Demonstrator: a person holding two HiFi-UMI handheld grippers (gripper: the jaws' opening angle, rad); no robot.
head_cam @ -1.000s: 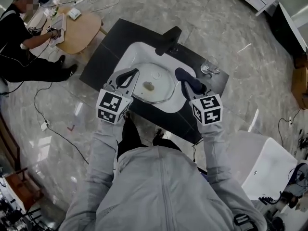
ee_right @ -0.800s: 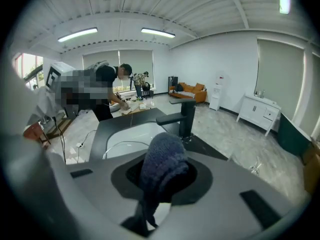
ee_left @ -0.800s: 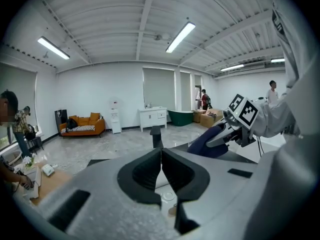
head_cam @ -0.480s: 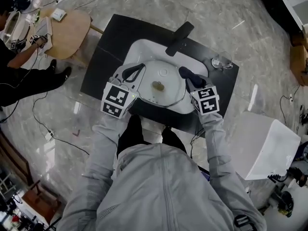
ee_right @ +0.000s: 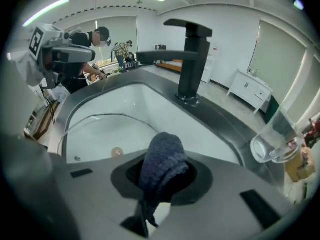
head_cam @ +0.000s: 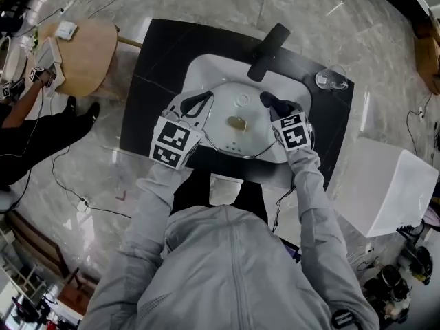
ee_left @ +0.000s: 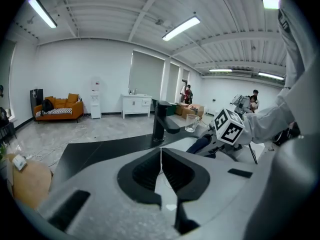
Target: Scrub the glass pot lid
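A black bench [head_cam: 158, 60] with a white sink [head_cam: 203, 71] set into it is seen from above. The glass lid [head_cam: 227, 143] sits in the basin, pinched at its left rim by the left gripper [head_cam: 198, 102], whose jaws are drawn almost together on that thin edge. The right gripper [head_cam: 277, 112] is poised at the lid's right side, its jaws clamped on a dark knitted cloth [head_cam: 268, 100]. Because the lid is held by so little of its rim, it could be levered free by firm scrubbing and dropped against the sink. The cloth, gripped at one end, could be dragged out. A drinking glass [head_cam: 331, 80] near the bench's right edge could be knocked by a wide stroke. The whole round lid and its central knob are shown only in the head view. The sliver of rim between the left jaws is shown only in the left gripper view, and the cloth bulging from the right jaws only in the right gripper view.
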